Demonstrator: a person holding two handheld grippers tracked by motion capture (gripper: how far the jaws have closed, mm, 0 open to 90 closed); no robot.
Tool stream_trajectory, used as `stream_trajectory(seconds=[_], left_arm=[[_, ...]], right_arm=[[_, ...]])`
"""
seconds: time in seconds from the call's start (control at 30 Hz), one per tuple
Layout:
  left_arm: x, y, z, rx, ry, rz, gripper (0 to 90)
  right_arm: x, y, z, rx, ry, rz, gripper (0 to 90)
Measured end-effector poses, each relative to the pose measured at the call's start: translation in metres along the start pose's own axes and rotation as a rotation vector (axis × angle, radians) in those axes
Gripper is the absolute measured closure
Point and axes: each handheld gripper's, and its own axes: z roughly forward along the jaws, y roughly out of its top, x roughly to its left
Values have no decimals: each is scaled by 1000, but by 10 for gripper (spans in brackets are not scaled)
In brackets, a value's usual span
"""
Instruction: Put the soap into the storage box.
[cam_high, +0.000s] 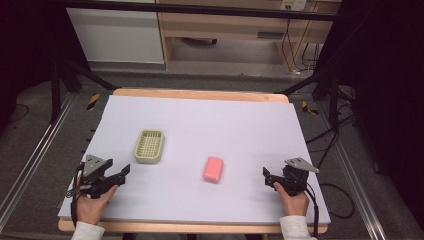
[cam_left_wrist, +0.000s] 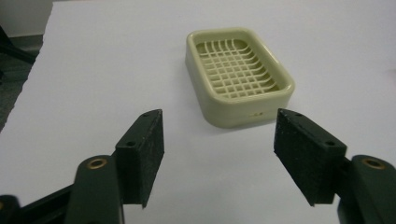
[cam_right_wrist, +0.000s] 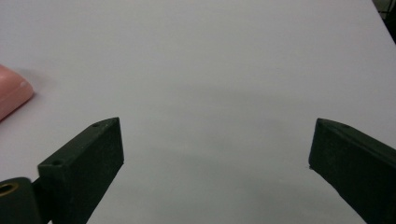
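A cream soap dish (cam_high: 149, 146) with a lattice floor sits on the white-covered table (cam_high: 230, 120), left of centre. To its right, near the middle, lies a pink bar of soap (cam_high: 214, 169). At the front left a hand holds my left gripper (cam_high: 122, 173), pointing right toward the dish. Its jaws stand apart with nothing between them, and the dish (cam_left_wrist: 238, 77) lies just beyond the left gripper (cam_left_wrist: 219, 140). My right gripper (cam_high: 267, 178) at the front right points left toward the soap. The right gripper (cam_right_wrist: 217, 149) is open and empty, with the soap's corner (cam_right_wrist: 11, 95) at the left edge.
The white sheet ends close to both hands at the front edge (cam_high: 200, 220). Cables (cam_high: 330, 190) trail off the table's right side. Metal rails and dark stands flank the table, and a wooden desk (cam_high: 225, 25) stands beyond it.
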Motion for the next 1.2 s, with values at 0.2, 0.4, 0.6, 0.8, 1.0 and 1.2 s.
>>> stream_trajectory(seconds=[0.2, 0.4, 0.6, 0.8, 1.0, 1.2], left_arm=[[-7, 5, 1, 23, -47, -28, 338], [-14, 14, 1, 21, -70, -7, 331], [-23, 23, 4, 20, -93, 15, 318], [-30, 30, 7, 20, -109, 18, 315], [-41, 38, 12, 18, -127, 26, 313], [-58, 47, 19, 25, -156, 55, 302]], right_arm=[[2, -1, -1, -17, -47, -8, 68], [2, -3, 0, 6, -25, -3, 69], [2, -3, 0, 22, -16, 1, 74], [2, -3, 1, 36, -13, 9, 75], [3, -2, 1, 40, -16, -1, 76], [4, -2, 1, 46, -7, -2, 77]])
